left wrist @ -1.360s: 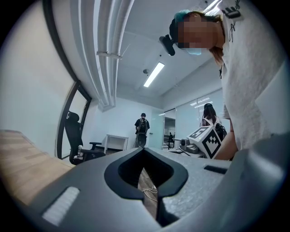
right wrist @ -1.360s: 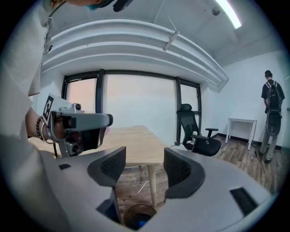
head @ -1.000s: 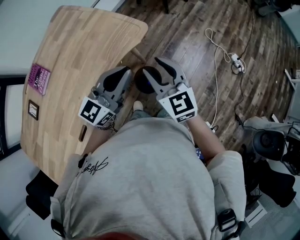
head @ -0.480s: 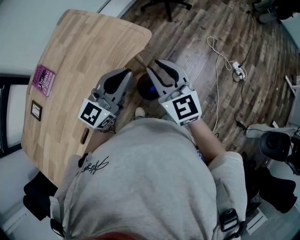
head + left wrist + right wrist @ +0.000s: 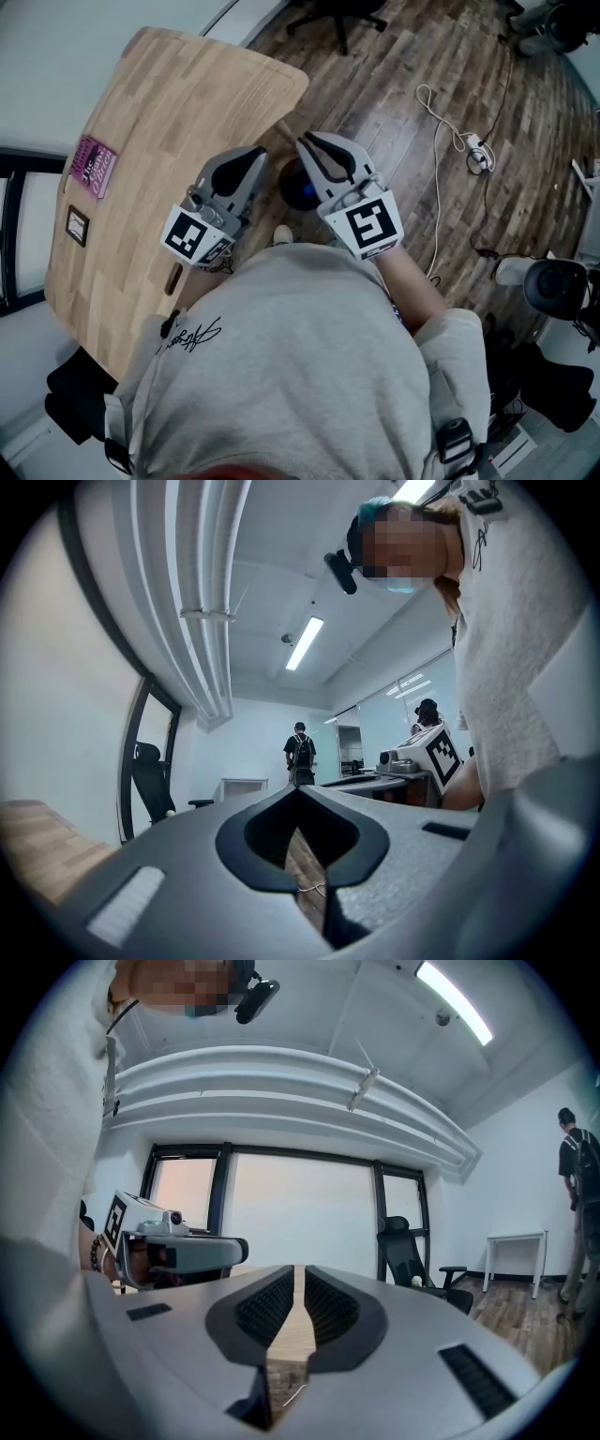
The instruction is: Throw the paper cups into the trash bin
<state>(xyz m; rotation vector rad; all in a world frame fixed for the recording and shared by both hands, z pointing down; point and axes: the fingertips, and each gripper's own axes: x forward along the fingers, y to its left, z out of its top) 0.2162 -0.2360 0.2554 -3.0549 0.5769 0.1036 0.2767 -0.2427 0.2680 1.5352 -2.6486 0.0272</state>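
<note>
The person in a grey sweatshirt (image 5: pixel 281 366) is holding both grippers level by the wooden table (image 5: pixel 159 103). The left gripper (image 5: pixel 257 153) is hanging over the table's edge, its fingers meeting at the tips with nothing between them. The right gripper (image 5: pixel 305 142), just off that edge, has just been closing to a thin slit, nothing inside. Beyond them the trash bin (image 5: pixel 300 194) is standing on the floor beside the table's corner, long axis upright, round mouth facing up.

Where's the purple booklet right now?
Head view, far left: the purple booklet lies at the wooden table's left edge, just beyond a small framed card.
</note>
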